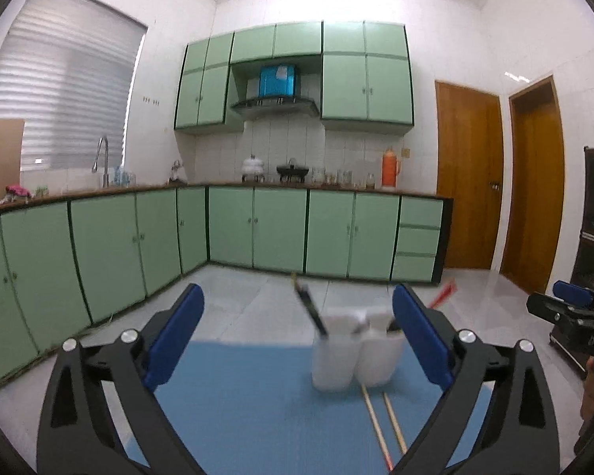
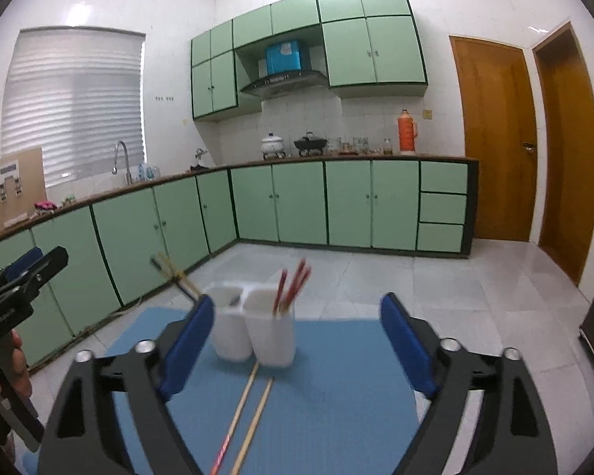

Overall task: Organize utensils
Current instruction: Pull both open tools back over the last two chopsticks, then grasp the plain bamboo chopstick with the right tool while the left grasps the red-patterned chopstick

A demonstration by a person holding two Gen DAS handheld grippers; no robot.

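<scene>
Blue matting [image 2: 336, 376] covers the table, and on it, toward the far edge, stands a white two-compartment utensil holder [image 2: 253, 328]. In the right wrist view its right compartment holds a few red chopsticks [image 2: 293, 285] leaning up and to the right, while the left compartment holds dark-and-pale utensils [image 2: 174, 275] that lean out to the left; their exact kind is blurred. Two loose bamboo chopsticks [image 2: 253, 415] lie side by side on the mat, their far ends touching or just beside the holder's base and their near ends running back toward the near edge, one of them with a reddish tip.

The left gripper [image 1: 297, 340] has its blue-padded jaws spread wide, with nothing between the pads; the holder [image 1: 352, 352] sits ahead of it, nearer its right finger, apart from both pads. The right gripper [image 2: 297, 344] is likewise spread wide and holds nothing; the holder stands just beyond its left finger [image 2: 186, 348], and contact cannot be told from this view. Each gripper shows at the edge of the other's view, gripped by a person's hand [image 2: 4, 372].
</scene>
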